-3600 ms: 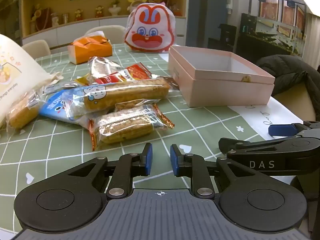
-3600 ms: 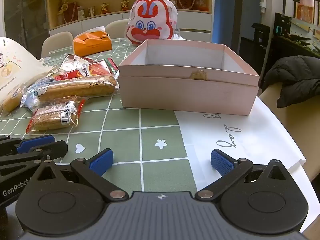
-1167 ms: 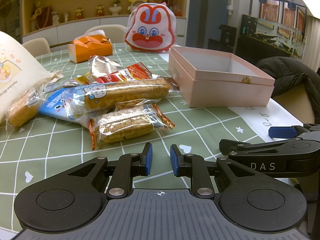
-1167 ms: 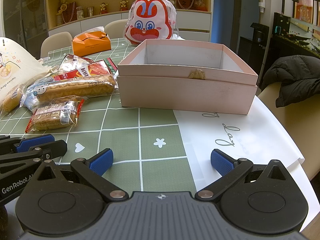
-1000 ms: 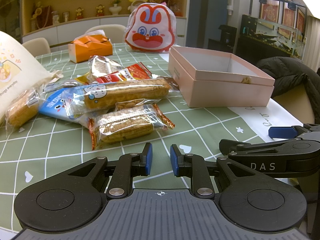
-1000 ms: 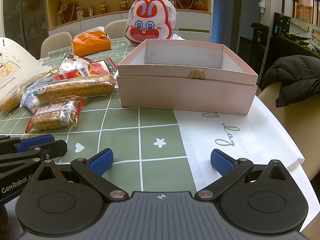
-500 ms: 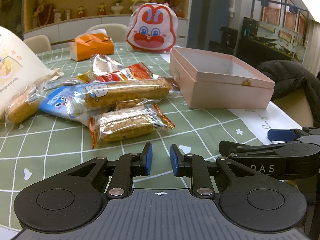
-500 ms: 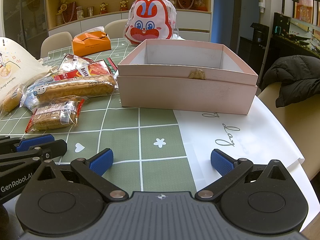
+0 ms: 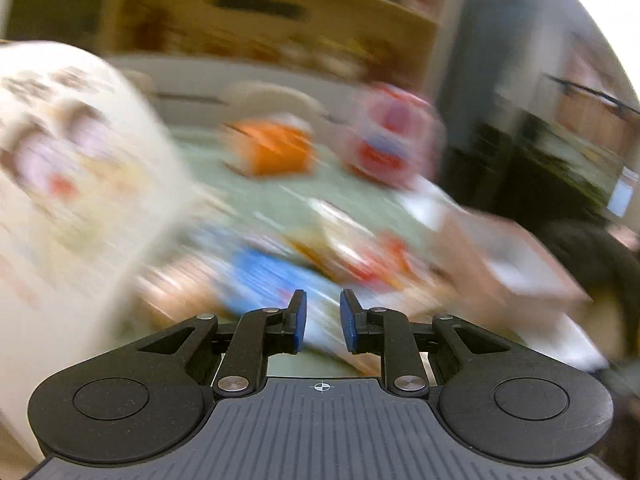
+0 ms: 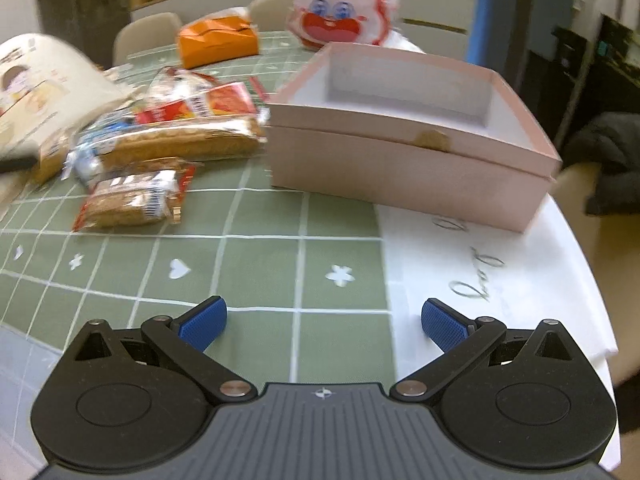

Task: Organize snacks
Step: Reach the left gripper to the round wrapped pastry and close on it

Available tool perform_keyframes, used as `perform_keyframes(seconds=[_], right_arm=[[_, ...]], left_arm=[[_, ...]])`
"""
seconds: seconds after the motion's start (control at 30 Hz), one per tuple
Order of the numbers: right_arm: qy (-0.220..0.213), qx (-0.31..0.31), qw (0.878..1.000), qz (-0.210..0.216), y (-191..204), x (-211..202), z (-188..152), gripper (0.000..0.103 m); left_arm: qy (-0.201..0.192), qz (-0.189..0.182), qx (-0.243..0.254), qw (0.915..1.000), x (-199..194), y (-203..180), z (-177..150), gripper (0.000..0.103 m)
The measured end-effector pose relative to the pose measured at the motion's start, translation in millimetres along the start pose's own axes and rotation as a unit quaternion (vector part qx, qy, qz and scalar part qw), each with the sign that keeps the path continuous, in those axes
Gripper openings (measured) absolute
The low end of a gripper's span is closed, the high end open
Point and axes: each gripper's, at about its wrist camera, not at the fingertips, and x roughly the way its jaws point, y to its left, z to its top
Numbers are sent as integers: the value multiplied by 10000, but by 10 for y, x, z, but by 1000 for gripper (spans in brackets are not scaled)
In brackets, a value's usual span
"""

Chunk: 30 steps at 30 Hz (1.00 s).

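The left gripper (image 9: 322,316) is closed on nothing; the right gripper (image 10: 323,322) gapes wide, empty. Clear-wrapped biscuit snack packs (image 10: 132,198) lie centre-left, beside the open pale-pink cardboard box (image 10: 404,168) at centre-right

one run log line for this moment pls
left gripper: shut, empty | right gripper: open, empty | open pink cardboard box: no snacks seen inside | wrapped snack packets: on green checked tablecloth

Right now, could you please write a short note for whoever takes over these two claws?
Left claw: shut, holding nothing; its view is blurred.
Right claw: open, empty, above the green tablecloth.
Snack packets lie in a pile left of the pink box; a small one lies nearest.
Done: nothing; no snack shows inside the box.
Left: put every packet into the box.
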Motion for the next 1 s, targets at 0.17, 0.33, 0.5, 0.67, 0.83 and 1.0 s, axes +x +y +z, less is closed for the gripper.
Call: perform_keyframes(seconds=[0.17,0.33,0.5,0.67,0.83,1.0], right_arm=[[-245,40,9995,215,75,-41,-34,103],[-706,-175,9973,54,183,-192,-86,103],[-865,-220,9957,246,143,-288,-60,103],[-800,-248,9960,309,205,-209,-52,103],[-863,-437,9947,357,323,-241,-107,103],[-945,-568,9927,480,436,-299,-98,103]], left_arm=[[-51,850,4,9964,516,468,242,22],[440,619,-313,9966,740,715,150,23],[789,-448,-905,9918,547,832,9,24],[994,-1034,-14,9897,343,424,-208,29],[1191,-1340,394,9830,263,122,-324,34],[1519,-1875,-198,9702,457,72,-312,35]])
